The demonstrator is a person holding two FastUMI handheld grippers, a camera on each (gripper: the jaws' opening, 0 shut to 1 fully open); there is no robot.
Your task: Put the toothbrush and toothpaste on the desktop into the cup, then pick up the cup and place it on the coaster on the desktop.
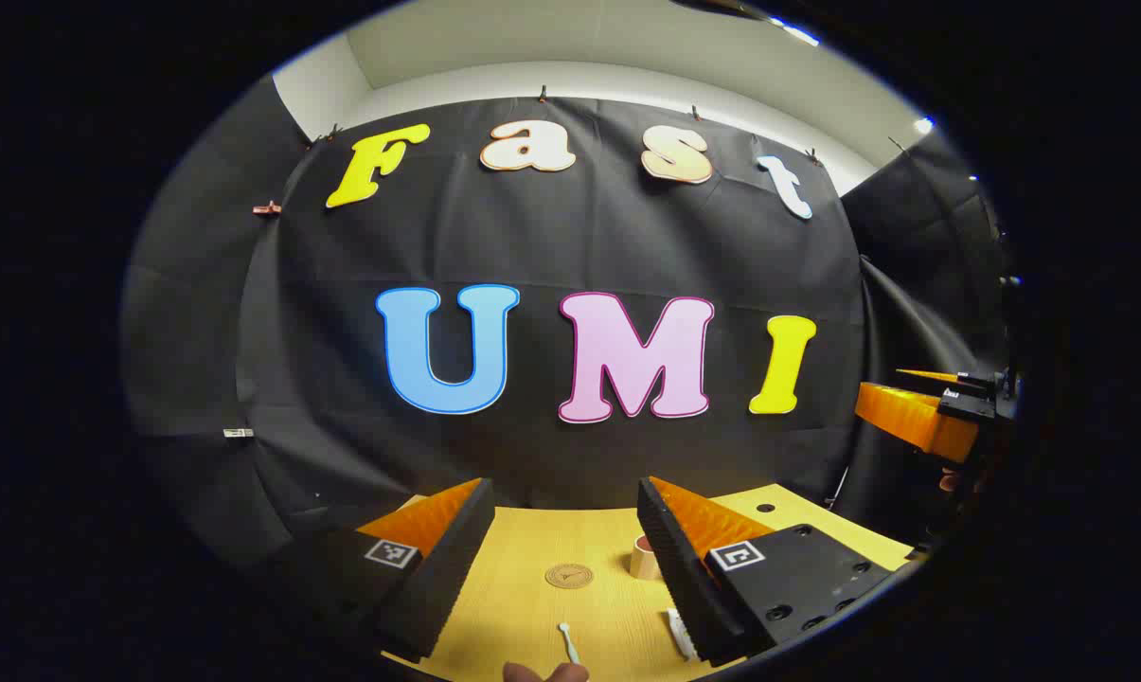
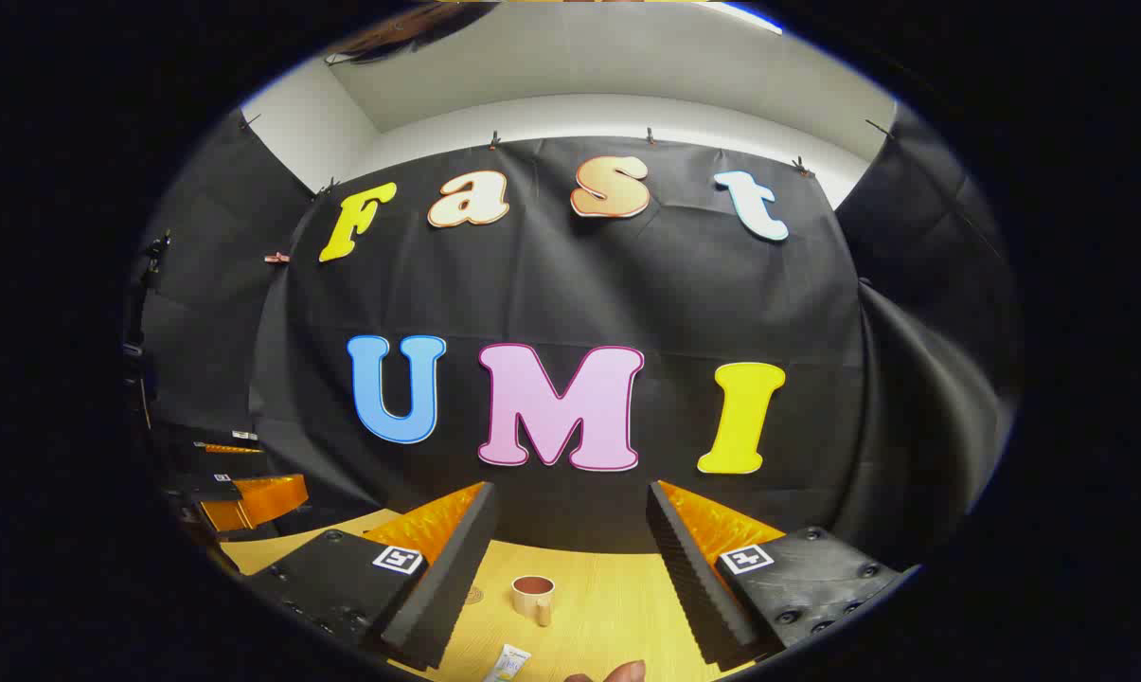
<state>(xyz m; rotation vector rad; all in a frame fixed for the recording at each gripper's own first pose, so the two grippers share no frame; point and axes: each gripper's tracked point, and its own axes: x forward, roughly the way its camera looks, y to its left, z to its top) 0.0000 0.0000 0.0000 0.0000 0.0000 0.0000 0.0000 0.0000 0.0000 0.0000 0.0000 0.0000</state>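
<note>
Wooden desktop [image 1: 532, 606] holds cup [image 2: 533, 597], coaster [image 1: 569, 576], toothbrush [image 1: 567, 641], toothpaste [image 2: 508, 663]; both grippers' fingers spread apart, empty.

Each gripper, left [image 1: 563, 559] and right [image 2: 570, 568], has ridged wedge-shaped fingers on black screw-studded blocks carrying square black-and-white markers.

A pale wood counter [image 1: 532, 616] with a visible grain runs back to a black cloth wall [image 1: 551, 246], which hangs in soft creases and folds at the corners. The cloth is held along its top edge by a row of small clips [image 1: 542, 93]. Above it, a plain white wall [image 2: 608, 114] meets a light ceiling [image 2: 608, 57].
</note>
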